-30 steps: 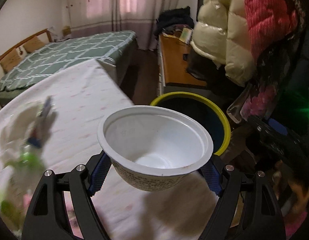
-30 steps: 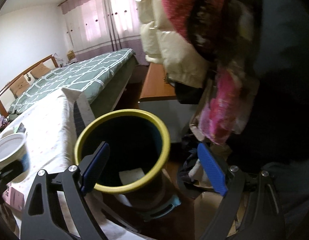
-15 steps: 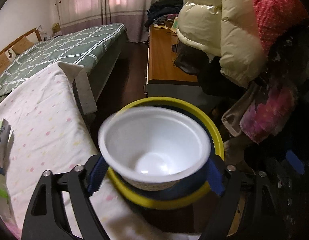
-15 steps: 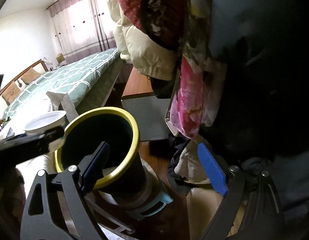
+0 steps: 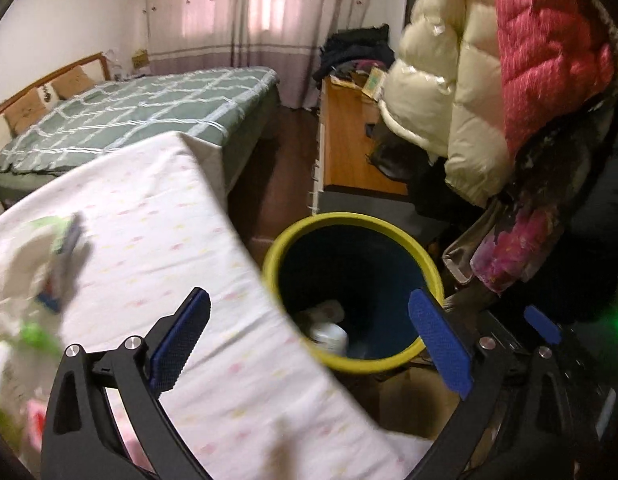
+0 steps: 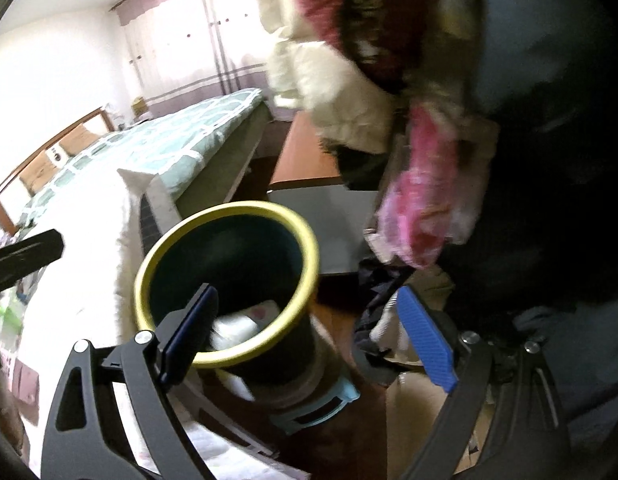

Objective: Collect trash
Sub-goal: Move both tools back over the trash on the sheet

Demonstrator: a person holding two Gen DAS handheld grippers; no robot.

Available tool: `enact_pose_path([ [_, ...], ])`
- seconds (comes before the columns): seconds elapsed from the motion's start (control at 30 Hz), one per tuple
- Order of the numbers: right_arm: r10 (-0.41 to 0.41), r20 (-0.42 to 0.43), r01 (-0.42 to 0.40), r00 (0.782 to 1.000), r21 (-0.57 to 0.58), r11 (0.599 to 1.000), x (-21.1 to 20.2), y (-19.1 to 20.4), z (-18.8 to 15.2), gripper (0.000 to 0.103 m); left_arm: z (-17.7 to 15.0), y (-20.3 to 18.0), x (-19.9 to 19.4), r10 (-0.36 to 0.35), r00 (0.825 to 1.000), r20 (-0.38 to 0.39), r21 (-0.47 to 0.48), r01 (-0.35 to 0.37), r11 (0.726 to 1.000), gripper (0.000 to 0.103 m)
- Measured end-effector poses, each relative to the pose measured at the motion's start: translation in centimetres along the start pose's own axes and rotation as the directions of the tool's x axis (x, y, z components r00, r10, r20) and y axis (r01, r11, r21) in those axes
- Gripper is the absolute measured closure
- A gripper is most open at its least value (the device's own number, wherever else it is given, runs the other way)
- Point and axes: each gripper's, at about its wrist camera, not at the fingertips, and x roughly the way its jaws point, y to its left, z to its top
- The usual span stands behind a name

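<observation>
A dark bin with a yellow rim stands beside the table's corner. A white plastic cup lies at its bottom with other scraps. My left gripper hovers over the table edge and the bin's near rim. Its jaws are opening and nothing is between them. Blurred white and green wrappers lie on the dotted tablecloth at the left. In the right wrist view the bin sits at the left finger of my right gripper, which is open and empty. The cup shows inside.
The bin rests on a light-blue stool. Puffy jackets hang close on the right above it. A wooden cabinet and a green quilted bed stand behind. A cardboard box sits low on the right.
The left gripper carried the white cup over the bin, opened and dropped it in. It then drew back toward the table. The right gripper stayed open, hardly moving.
</observation>
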Motion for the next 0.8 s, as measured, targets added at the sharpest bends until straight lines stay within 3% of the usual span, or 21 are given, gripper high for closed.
enact_pose_path([
  [0.17, 0.067, -0.021, -0.068, 0.998, -0.061, 0.996, -0.1, 3.9, -0.5, 0.017, -1.8, 5.7, -6.1, 0.085, 0.993, 0.079, -0.075, -0.079, 0.994, 0.005],
  [0.33, 0.157, -0.04, -0.161, 0.987, -0.137, 0.977, -0.8, 9.1, -1.0, 0.017, -4.0, 12.2, -11.3, 0.21, 0.97, 0.123, -0.178, -0.186, 0.966, 0.005],
  [0.5, 0.25, -0.06, -0.257, 0.966, -0.242, 0.936, -1.5, 15.9, -1.3, 0.017, -7.5, 19.4, -15.8, 0.384, 0.915, 0.125, -0.302, -0.333, 0.893, 0.005],
  [0.63, 0.327, -0.084, -0.337, 0.941, -0.316, 0.887, -1.9, 21.2, -1.1, 0.017, -10.0, 24.3, -18.7, 0.483, 0.868, 0.112, -0.383, -0.411, 0.827, 0.005],
  [0.8, 0.417, -0.116, -0.428, 0.901, -0.386, 0.817, -2.1, 28.2, -0.2, 0.018, -12.4, 28.8, -20.9, 0.561, 0.823, 0.094, -0.457, -0.464, 0.759, 0.005],
])
